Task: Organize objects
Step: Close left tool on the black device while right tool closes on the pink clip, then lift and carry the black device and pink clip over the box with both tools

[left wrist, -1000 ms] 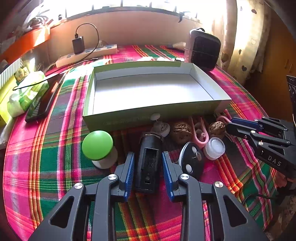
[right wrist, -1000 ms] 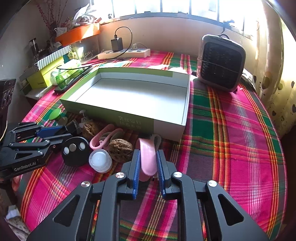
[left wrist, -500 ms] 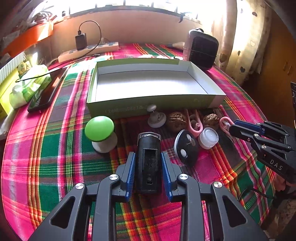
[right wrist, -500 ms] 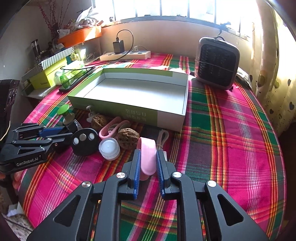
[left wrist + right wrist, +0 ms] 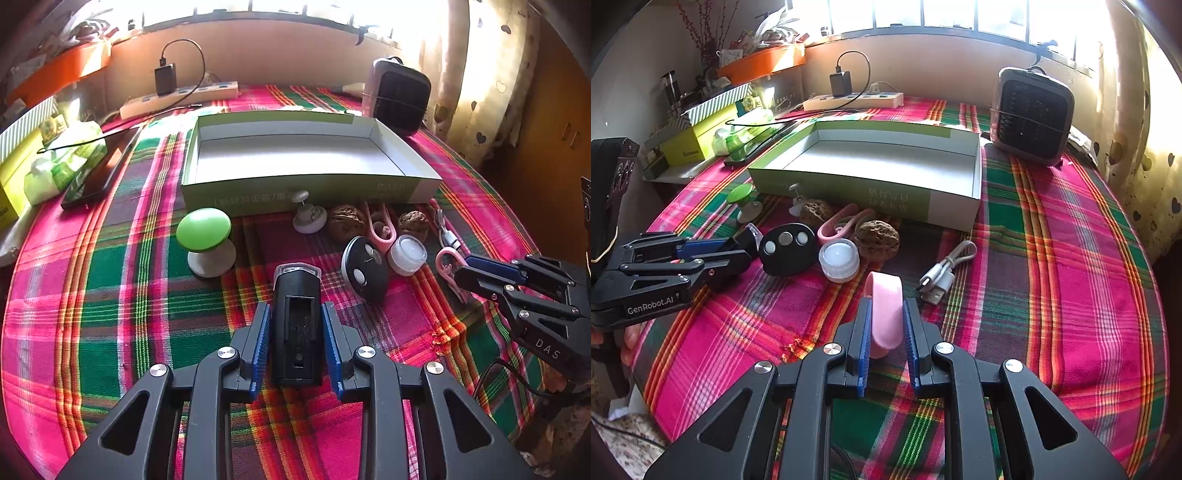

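Observation:
My left gripper is shut on a black bike light with a clear front lens, held above the plaid cloth in front of the row of small items. My right gripper is shut on a pink clip, which stands up between the blue pads. A shallow green-and-white box lies empty beyond both. Each gripper shows in the other's view: the right gripper at the right edge, the left gripper at the left.
In front of the box lie a green mushroom-shaped thing, a white hook, two walnuts, a second pink clip, a round black remote, a white jar and a USB cable. A heater and power strip stand behind.
Both grippers have drawn back from the box, carrying the bike light and the pink clip out of the row. The USB cable now lies uncovered in the right wrist view.

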`<state>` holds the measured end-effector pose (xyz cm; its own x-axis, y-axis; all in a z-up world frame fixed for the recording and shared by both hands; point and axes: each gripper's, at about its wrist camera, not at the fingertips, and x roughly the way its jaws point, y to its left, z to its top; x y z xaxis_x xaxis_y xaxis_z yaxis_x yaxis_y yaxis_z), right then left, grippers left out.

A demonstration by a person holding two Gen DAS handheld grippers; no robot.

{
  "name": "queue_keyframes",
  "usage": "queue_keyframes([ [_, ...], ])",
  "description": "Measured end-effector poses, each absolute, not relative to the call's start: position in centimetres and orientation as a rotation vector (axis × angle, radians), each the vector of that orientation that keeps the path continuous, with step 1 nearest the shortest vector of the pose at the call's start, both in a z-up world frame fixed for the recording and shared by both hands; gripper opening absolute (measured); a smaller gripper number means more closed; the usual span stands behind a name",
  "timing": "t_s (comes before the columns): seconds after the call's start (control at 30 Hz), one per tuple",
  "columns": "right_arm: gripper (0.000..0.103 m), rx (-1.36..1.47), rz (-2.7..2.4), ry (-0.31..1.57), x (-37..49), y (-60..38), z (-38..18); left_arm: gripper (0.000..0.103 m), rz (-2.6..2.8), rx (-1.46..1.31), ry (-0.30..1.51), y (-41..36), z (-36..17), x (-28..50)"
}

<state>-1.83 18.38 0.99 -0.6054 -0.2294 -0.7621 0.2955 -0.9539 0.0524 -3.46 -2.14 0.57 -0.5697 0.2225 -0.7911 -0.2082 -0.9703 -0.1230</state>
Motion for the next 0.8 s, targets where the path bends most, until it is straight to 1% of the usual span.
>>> queue_keyframes([
  [0.17,0.018,1.207,-2.553,0.1,-1.9,18.2,0.8,0.027,2.585,-1.306,-0.021,-2.1,0.6,-3.4],
  [0.23,0.02,1.213,-2.548,0.106,-2.1,18.1,0.5,0.03,2.579,-1.301,-0.007,-1.9,0.7,-3.2],
  [0.3,0.028,1.228,-2.546,0.117,-2.3,17.8,0.2,0.032,2.583,-1.295,-0.003,-1.8,0.6,-3.1],
  [0.4,0.031,1.225,-2.544,0.127,-2.3,17.6,0.1,0.033,2.594,-1.292,0.009,-1.7,0.6,-3.1],
  [0.8,0.031,1.224,-2.569,0.165,-2.8,17.0,0.0,0.033,2.627,-1.286,-0.001,-1.6,0.4,-3.3],
])
